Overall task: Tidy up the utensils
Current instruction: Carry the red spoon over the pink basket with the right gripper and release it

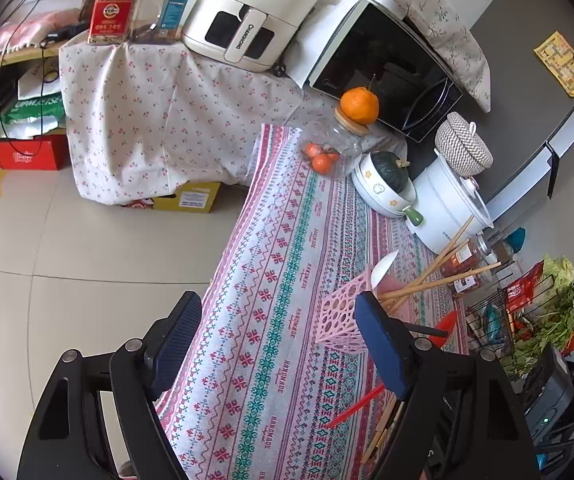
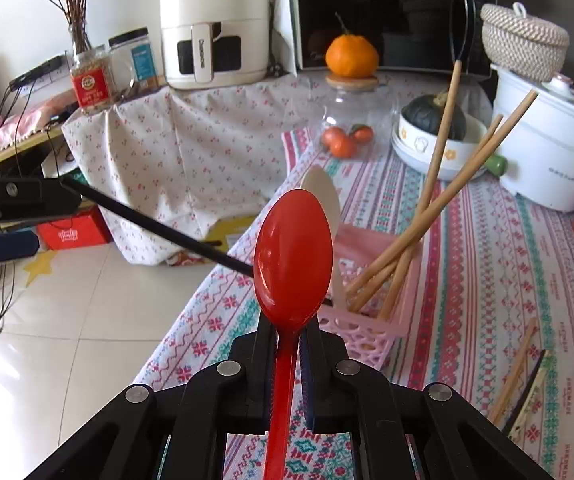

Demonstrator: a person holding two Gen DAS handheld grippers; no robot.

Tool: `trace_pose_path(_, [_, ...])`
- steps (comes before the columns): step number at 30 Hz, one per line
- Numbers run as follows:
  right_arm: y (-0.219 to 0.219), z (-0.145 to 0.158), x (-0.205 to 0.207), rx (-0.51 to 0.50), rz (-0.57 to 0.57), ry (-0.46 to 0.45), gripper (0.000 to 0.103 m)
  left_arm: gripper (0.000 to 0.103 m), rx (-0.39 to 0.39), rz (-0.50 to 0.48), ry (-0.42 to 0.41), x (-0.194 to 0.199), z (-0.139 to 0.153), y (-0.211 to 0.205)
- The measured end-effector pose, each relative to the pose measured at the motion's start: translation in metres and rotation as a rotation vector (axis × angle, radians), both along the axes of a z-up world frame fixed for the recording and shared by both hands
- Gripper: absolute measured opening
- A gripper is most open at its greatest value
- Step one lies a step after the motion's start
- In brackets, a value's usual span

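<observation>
Blue-padded and black-framed, the left tool (image 1: 277, 344) stood with its jaws wide apart and nothing between them, hanging over the near edge of the woven-cloth surface (image 1: 287, 248), where the cloth dropped straight to the tiled floor (image 1: 87, 248). Left-wrist view, items: pink perforated holder (image 1: 341, 318) just beyond the right-hand pad, already carrying a white spoon (image 1: 383, 268) and several wooden chopsticks (image 1: 435, 276) leaning out toward the white cooker (image 1: 447, 208); loose chopsticks (image 1: 383, 432) and a red handle lying on the cloth beside that pad. Open room lay to the left over the floor; the right was crowded by a wire basket (image 1: 499, 320) of greens. Right-wrist view, items: right tool (image 2: 289, 344) clamped on the neck of a red spoon (image 2: 293, 256), bowl forward, directly before the holder, with the white spoon close behind the red bowl. Risks, as judged: the grip sat on a thin, glossy handle, so the spoon could pivot or slide out on the way in; the red bowl could knock the white spoon or the splayed chopsticks and tip the light holder, which stood near the surface's edge; the black rod (image 2: 147, 220) of the left rig reached in from the left and narrowed that approach. The clearest path appeared to be from above.
</observation>
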State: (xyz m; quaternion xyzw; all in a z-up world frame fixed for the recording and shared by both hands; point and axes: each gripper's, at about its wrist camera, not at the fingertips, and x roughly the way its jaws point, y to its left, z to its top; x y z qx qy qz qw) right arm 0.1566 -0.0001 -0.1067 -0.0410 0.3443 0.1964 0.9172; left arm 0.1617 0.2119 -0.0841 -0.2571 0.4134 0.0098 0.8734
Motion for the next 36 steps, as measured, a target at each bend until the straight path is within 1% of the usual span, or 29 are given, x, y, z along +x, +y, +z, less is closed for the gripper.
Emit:
trace_pose_path(2, [-0.007, 0.023, -0.001, 0.036, -0.029, -0.069, 0.008, 0.081, -0.003, 0.001, -0.002, 0.000, 0.001, 0.000])
trace_pose_path(6, [-0.023, 0.063, 0.008, 0.119, -0.082, -0.150, 0.008, 0.081, -0.003, -0.004, -0.005, 0.001, 0.001, -0.002])
trace_pose_path(8, [-0.026, 0.076, 0.014, 0.134, -0.102, -0.182, 0.008, 0.081, -0.002, -0.007, -0.003, 0.002, 0.000, -0.003])
trace_pose_path(10, [-0.028, 0.082, 0.019, 0.126, -0.123, -0.217, 0.008, 0.081, 0.002, -0.010, 0.001, 0.004, -0.001, -0.004])
trace_pose_path(12, [-0.028, 0.083, 0.027, 0.119, -0.136, -0.236, 0.008, 0.081, 0.008, -0.014, 0.005, 0.005, -0.002, -0.006])
trace_pose_path(15, [-0.028, 0.078, 0.040, 0.106, -0.148, -0.231, 0.008, 0.081, 0.014, -0.020, 0.010, 0.005, -0.003, -0.008])
trace_pose_path(21, [-0.018, 0.065, 0.055, 0.038, -0.145, -0.261, 0.008, 0.081, 0.023, -0.022, 0.010, 0.005, -0.003, -0.010])
trace_pose_path(27, [-0.014, 0.046, 0.070, 0.014, -0.126, -0.161, 0.010, 0.081, 0.028, -0.018, 0.012, 0.006, -0.003, -0.010])
trace_pose_path(29, [-0.016, 0.043, 0.071, 0.026, -0.124, -0.137, 0.013, 0.081, 0.028, -0.018, 0.011, 0.006, -0.002, -0.010])
trace_pose_path(30, [-0.017, 0.044, 0.070, 0.029, -0.125, -0.133, 0.018, 0.081, 0.029, -0.017, 0.007, 0.005, -0.001, -0.010])
trace_pose_path(31, [-0.018, 0.046, 0.068, 0.036, -0.126, -0.133, 0.026, 0.081, 0.031, -0.017, 0.002, 0.004, 0.001, -0.011])
trace_pose_path(32, [-0.019, 0.049, 0.066, 0.046, -0.126, -0.138, 0.031, 0.081, 0.033, -0.018, -0.003, 0.003, 0.003, -0.012])
trace_pose_path(33, [-0.022, 0.054, 0.063, 0.059, -0.126, -0.145, 0.039, 0.081, 0.035, -0.019, -0.010, 0.001, 0.005, -0.013])
trace_pose_path(34, [-0.024, 0.058, 0.059, 0.070, -0.126, -0.152, 0.043, 0.081, 0.038, -0.020, -0.017, 0.000, 0.008, -0.014])
trace_pose_path(36, [-0.028, 0.067, 0.052, 0.083, -0.123, -0.163, 0.048, 0.081, 0.044, -0.023, -0.030, -0.004, 0.012, -0.017])
